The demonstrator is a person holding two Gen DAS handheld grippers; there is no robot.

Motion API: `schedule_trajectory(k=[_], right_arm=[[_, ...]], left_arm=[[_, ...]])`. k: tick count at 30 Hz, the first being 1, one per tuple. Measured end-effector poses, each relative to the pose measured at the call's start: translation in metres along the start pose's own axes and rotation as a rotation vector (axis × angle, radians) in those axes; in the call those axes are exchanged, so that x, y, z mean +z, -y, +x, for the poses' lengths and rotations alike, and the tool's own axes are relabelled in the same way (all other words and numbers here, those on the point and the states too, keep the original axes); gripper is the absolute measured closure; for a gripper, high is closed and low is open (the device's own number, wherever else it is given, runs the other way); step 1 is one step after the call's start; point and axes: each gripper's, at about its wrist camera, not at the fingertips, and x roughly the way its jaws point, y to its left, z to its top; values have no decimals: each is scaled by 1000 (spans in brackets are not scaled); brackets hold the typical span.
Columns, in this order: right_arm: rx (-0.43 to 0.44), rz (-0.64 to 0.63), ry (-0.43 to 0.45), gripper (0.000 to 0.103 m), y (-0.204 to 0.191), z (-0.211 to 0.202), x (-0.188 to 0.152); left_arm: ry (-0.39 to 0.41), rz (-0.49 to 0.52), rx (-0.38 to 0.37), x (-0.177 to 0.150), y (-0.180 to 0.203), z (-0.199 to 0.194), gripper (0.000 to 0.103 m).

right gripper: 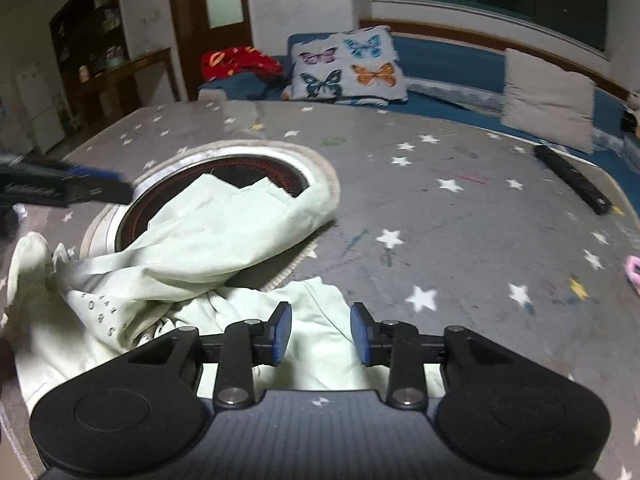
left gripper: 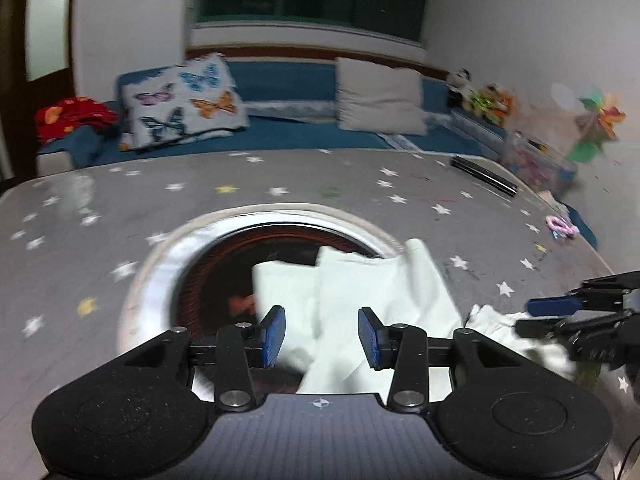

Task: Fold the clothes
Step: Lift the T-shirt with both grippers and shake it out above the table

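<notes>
Evidently both claws, left (left gripper: 322, 334) and right (right gripper: 321, 334), gape narrowly, empty, above the crumpled garment (right gripper: 192, 236), probably freed for regripping.

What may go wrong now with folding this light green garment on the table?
1. Part of the light green garment lies over the round recessed burner in the table; it may sag in or snag there.
2. Both the left gripper and the right gripper stand open with cloth under them, gripping nothing, so the crumpled folds may stay uneven.
3. The pink object sits near the table edge and might be swept off.
</notes>
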Motion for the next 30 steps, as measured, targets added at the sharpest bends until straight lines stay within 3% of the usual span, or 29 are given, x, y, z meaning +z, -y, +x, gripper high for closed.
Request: schedule_trajectory(k=[10, 18, 21, 23, 30], right_arm=[[28, -61, -43, 67, -2, 35, 7], [26, -72, -38, 65, 2, 47, 12], [29, -76, -37, 65, 2, 47, 12], [29, -80, -38, 66, 3, 48, 12], [17, -72, -18, 91, -1, 41, 11]], left_arm=[[-100, 73, 16, 27, 10, 91, 61], [-121, 70, 15, 33, 6, 124, 62], [-108, 86, -2, 34, 9, 125, 78], [-97, 86, -12, 34, 10, 124, 97], [24, 13, -17, 46, 1, 84, 100]])
